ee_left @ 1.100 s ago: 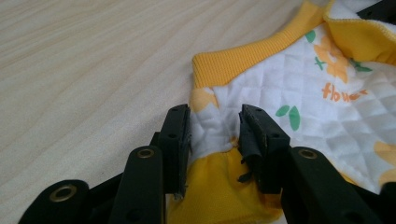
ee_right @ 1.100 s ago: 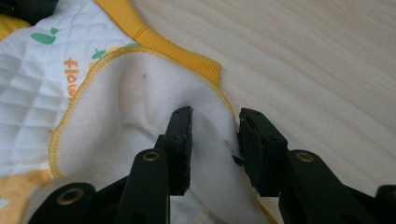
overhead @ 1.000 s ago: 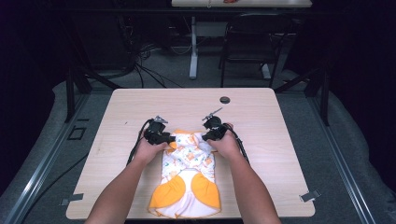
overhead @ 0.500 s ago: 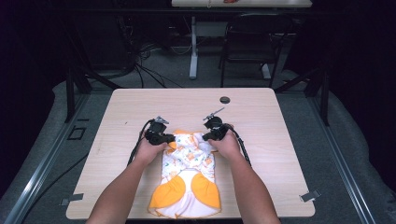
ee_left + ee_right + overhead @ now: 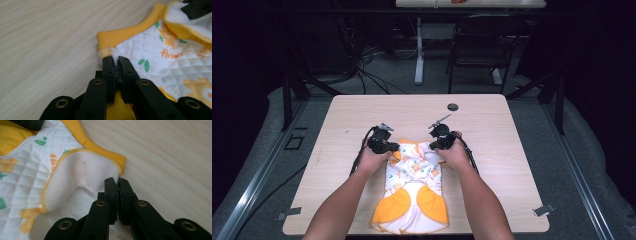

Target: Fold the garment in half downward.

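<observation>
Barely shifted since a second ago. Left gripper (image 5: pixel 117 61) pinched shut on garment (image 5: pixel 414 187) top corner; right gripper (image 5: pixel 117 182) clamped on opposite corner. Garment flat, reaching worktop (image 5: pixel 337 130) near edge. Risk: thin bites slipping off quilted hem if lifted unevenly.

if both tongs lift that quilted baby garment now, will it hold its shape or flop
The garment will probably flop: its edge already curls at the right tongs. It looks light, quilted cloth. The left tongs pinch only a corner, so it may sag between the grips.
</observation>
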Demonstrator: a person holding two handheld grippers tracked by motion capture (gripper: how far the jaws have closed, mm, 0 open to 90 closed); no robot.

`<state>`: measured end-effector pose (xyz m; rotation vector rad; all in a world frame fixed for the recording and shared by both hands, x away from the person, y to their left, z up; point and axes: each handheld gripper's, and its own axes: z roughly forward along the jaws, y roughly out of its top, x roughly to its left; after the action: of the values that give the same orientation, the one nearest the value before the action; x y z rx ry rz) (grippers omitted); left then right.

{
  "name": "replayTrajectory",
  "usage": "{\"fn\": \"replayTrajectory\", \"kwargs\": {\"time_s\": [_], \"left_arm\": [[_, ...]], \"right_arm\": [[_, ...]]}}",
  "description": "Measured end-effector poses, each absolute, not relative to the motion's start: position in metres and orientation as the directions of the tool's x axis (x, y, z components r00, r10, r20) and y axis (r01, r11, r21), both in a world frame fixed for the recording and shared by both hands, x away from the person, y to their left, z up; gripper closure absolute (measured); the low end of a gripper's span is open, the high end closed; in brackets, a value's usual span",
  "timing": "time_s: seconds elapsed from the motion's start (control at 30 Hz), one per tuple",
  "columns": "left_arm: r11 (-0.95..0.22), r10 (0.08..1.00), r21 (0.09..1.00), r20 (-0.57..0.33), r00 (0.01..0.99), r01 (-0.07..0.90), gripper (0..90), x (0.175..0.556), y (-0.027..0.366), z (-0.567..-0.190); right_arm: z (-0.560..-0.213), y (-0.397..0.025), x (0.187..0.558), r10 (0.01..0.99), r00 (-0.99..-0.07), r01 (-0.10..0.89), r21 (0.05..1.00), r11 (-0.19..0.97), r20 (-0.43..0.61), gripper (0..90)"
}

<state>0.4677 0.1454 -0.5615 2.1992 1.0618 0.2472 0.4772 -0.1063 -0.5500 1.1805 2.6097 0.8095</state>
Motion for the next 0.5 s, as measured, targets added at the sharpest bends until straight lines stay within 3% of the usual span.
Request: {"fn": "replayTrajectory", "kwargs": {"time_s": [0.5], "left_arm": [[-0.431, 0.746, 0.692, -0.089, 0.66, 0.58, 84.4, 0.463, 0.154, -0.532]], "right_arm": [[-0.525, -0.107, 0.467, 0.715, -0.699, 0.568, 0.625, 0.536, 0.022, 87.1]]}}
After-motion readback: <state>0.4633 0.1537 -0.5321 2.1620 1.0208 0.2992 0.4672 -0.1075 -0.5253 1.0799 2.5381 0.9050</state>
